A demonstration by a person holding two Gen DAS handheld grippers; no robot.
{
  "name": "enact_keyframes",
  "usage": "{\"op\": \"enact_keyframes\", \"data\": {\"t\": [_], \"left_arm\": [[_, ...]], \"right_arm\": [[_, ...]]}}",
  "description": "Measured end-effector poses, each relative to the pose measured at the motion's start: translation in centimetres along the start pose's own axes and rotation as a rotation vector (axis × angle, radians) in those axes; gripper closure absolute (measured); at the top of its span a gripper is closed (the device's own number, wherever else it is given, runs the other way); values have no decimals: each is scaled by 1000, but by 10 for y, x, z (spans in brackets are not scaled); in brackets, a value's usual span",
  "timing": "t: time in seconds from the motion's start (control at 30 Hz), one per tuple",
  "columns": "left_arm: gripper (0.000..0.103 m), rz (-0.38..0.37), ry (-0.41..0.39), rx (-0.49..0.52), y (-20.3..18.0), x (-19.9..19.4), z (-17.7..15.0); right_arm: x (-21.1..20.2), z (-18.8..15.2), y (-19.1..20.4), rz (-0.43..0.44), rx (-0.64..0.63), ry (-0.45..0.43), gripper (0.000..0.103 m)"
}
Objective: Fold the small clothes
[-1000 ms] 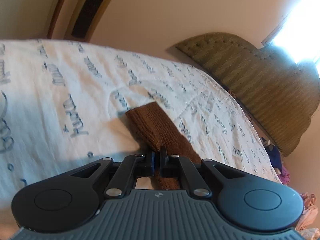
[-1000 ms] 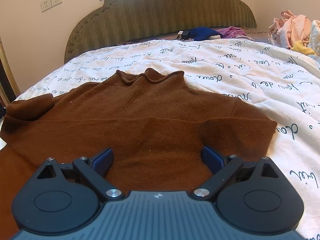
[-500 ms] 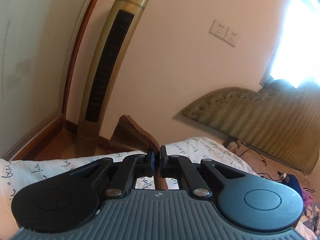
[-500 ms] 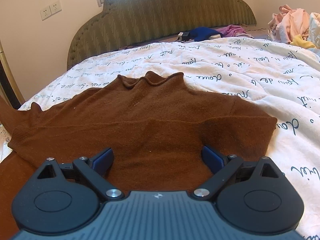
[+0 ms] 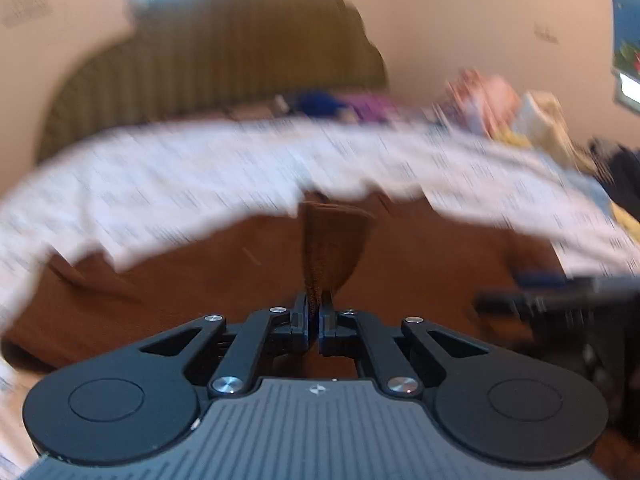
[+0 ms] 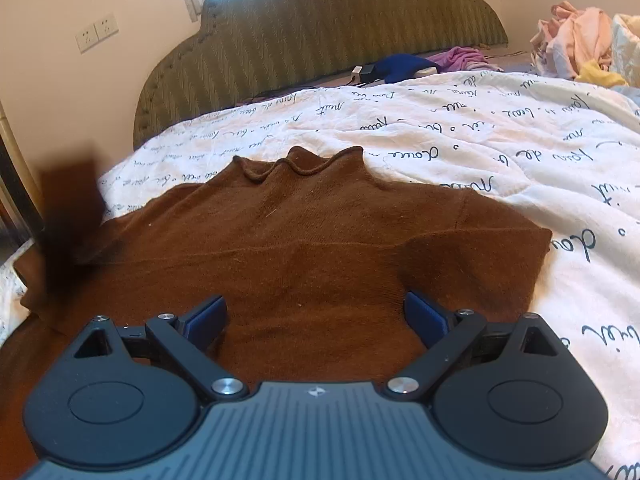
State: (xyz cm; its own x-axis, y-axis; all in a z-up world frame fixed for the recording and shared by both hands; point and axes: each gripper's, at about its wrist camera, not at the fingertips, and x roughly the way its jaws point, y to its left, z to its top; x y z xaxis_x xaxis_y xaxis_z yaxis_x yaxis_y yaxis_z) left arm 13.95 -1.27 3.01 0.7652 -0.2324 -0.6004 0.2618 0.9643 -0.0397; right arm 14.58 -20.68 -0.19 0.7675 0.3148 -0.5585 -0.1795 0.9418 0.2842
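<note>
Sleeve swings in across the sweater

Our left tongs [image 5: 314,312], clamped on the brown sleeve cuff [image 5: 332,240], have swept it from off the bed's edge over the sweater [image 6: 304,248]; the right tongs [image 6: 316,320] hover wide and empty above its hem, and beyond lies the lettered quilt [image 6: 500,140].

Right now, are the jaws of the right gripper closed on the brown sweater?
No, the right gripper has its jaws wide apart above the brown sweater, pinching no fabric.
</note>
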Motion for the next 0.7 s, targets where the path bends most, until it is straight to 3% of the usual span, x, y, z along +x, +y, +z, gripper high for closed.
{"op": "enact_keyframes", "data": {"t": [0.03, 0.1, 0.17, 0.2, 0.23, 0.3, 0.4, 0.43, 0.5, 0.57, 0.63, 0.7], "left_arm": [[97, -11, 52, -16, 1, 12, -8], [95, -18, 45, 5, 1, 17, -16], [76, -75, 62, 12, 3, 11, -10], [53, -129, 59, -16, 11, 5, -7], [38, -153, 37, -44, 12, -10, -3], [22, -122, -28, -126, 28, -33, -6], [20, -150, -53, -306, 62, -58, -28], [21, -145, -50, -345, 70, -64, -34], [22, -113, -45, -382, 83, -65, -50], [22, -78, -43, -439, 97, -61, -64], [14, -114, -87, -496, 106, -66, -64], [11, -111, -90, -490, 106, -66, -65]], "right_arm": [[-1, 0, -1, 4, 6, -1, 6], [-1, 0, -1, 10, 12, -3, 6], [-1, 0, -2, 14, 16, -4, 6], [-1, 0, -2, 15, 17, -4, 6], [-1, 0, -2, 15, 17, -3, 6], [-1, 4, -1, 15, 9, 13, 6], [-11, 20, 7, 10, 80, 59, 5], [-17, 24, 8, 86, 157, 59, 5], [-17, 30, 13, 327, 314, 101, 6], [-3, 34, 27, 448, 388, 192, 6], [16, 38, 42, 448, 383, 260, 6], [35, 38, 47, 415, 404, 294, 7]]}}
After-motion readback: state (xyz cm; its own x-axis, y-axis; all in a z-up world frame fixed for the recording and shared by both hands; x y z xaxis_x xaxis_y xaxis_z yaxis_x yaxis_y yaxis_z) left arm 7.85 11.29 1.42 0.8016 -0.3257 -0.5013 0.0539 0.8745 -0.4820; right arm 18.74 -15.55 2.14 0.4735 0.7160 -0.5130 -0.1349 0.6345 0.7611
